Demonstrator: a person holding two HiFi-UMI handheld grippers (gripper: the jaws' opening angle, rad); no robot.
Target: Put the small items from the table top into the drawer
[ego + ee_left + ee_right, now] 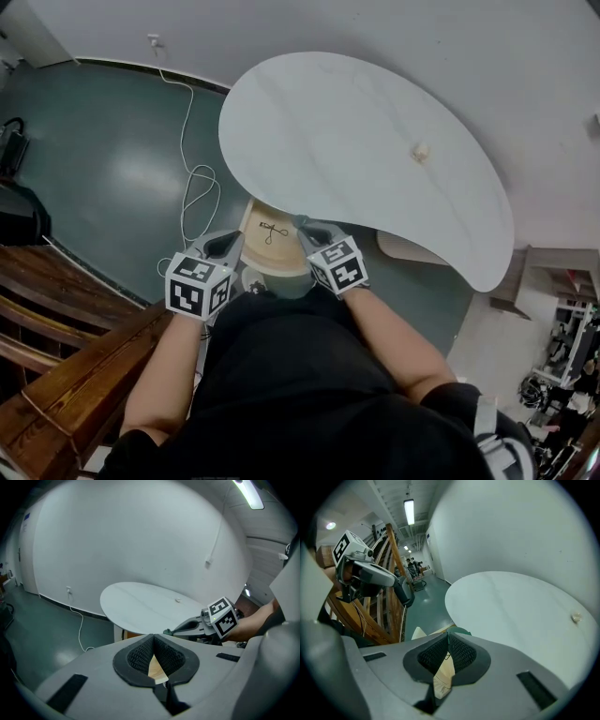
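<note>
Head view, left hand-held gripper point(225, 246): mine, tips over the near left edge of the open drawer point(255, 246).
Head view, right hand-held gripper point(314, 236): tips at the drawer's right edge, near the left one.
Head view, thin dark item point(273, 231): lies on the drawer's wooden bottom, between my two tips.
Head view, small pale item point(419, 151): alone on the white worktop point(337, 122), well ahead and to the right of my right hand-held gripper.
Left gripper view, jaws: pressed together at the tips, with nothing between them; drawer wood shows behind.
Left gripper view, small pale item point(177, 600): far ahead on the worktop.
Right gripper view, jaws: pressed together and empty, over the drawer.
Right gripper view, small pale item point(576, 617): far right on the worktop.
</note>
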